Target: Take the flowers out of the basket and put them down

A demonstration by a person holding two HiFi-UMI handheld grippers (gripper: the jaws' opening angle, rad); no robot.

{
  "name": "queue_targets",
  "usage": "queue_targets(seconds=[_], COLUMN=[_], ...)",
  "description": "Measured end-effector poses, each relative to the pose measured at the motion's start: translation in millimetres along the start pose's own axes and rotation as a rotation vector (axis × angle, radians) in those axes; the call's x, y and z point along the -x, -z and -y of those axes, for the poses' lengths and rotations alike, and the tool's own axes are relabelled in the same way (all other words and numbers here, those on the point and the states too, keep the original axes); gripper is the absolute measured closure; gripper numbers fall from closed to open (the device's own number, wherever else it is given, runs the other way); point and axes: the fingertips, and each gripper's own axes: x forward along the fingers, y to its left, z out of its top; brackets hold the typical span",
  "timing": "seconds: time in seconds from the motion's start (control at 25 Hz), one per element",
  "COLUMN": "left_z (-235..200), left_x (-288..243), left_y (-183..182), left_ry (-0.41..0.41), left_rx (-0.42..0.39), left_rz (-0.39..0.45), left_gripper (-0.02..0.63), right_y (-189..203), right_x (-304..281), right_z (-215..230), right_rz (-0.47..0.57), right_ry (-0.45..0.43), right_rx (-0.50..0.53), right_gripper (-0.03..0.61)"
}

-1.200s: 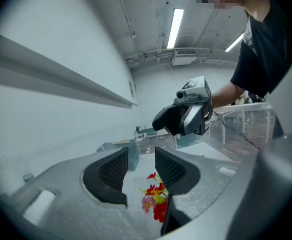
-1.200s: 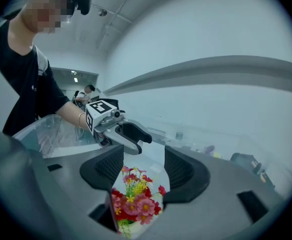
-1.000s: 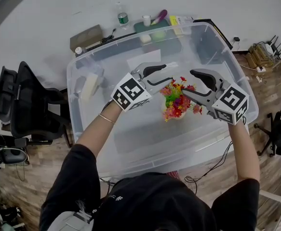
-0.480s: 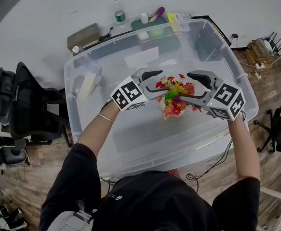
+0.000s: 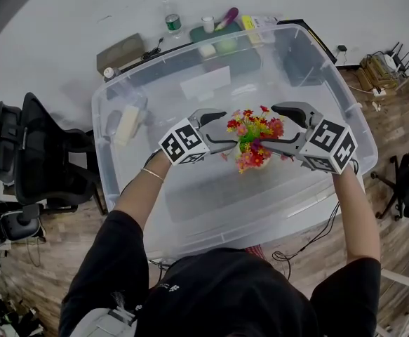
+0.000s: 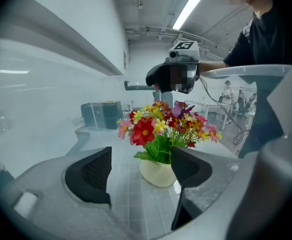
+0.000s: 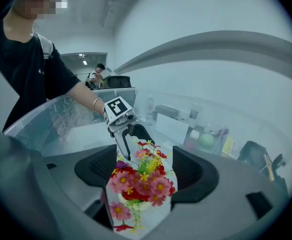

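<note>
- left gripper [image 5: 229, 130] & right gripper [image 5: 269, 128] are both sitting inside the basket [image 5: 211, 199], a clear plastic bin, one on each side of the flowers [image 5: 252, 139].
- both claws have just been opening their jaws. they're standing wide now & gripping nothing. the blooms are sitting between the right one's jaws w/o being pressed, and the left one's are framing the cream pot [image 6: 158, 171] just ahead.
- flowers are standing upright in that pot on the bin's floor, near the middle.
- doing it well, imo: going low, closing on the pot or stem bunch rather than the petals, then lifting straight up to clear the tall wall.
- bin floor is looking smooth & slick, so the pot could be sliding if nudged.
- bin is resting on a desk [image 5: 155, 55], w/ a bottle [image 5: 171, 22] & small clutter behind it. an office chair [image 5: 29, 153], wood floor [image 5: 43, 272] & cables [image 5: 309, 241] are surrounding it.
</note>
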Motion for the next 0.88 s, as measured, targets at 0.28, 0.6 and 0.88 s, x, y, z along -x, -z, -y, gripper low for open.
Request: queue_targets(seconds=[0.28, 0.6, 0.88], left_z=[20.1, 32.1, 36.0], left_x=[-13.8, -23.3, -36.2], left_y=[20.5, 40.6, 43.5], left_ry=[0.057, 0.087, 0.088], left_rx=[0.005, -0.034, -0.029], left_rz=[-0.041, -0.099, -0.093], left_gripper=[0.250, 0.250, 0.249], right_y=[3.0, 12.4, 14.5], right_x=[-1.8, -5.0, -6.8], right_z=[-1.1, -3.9, -5.7], right_rz=[-0.018, -0.076, -0.083], right_ry=[-0.007, -0.017, -0.023], right_rx=[0.000, 0.020, 0.016], right_gripper=[0.231, 0.221, 0.218])
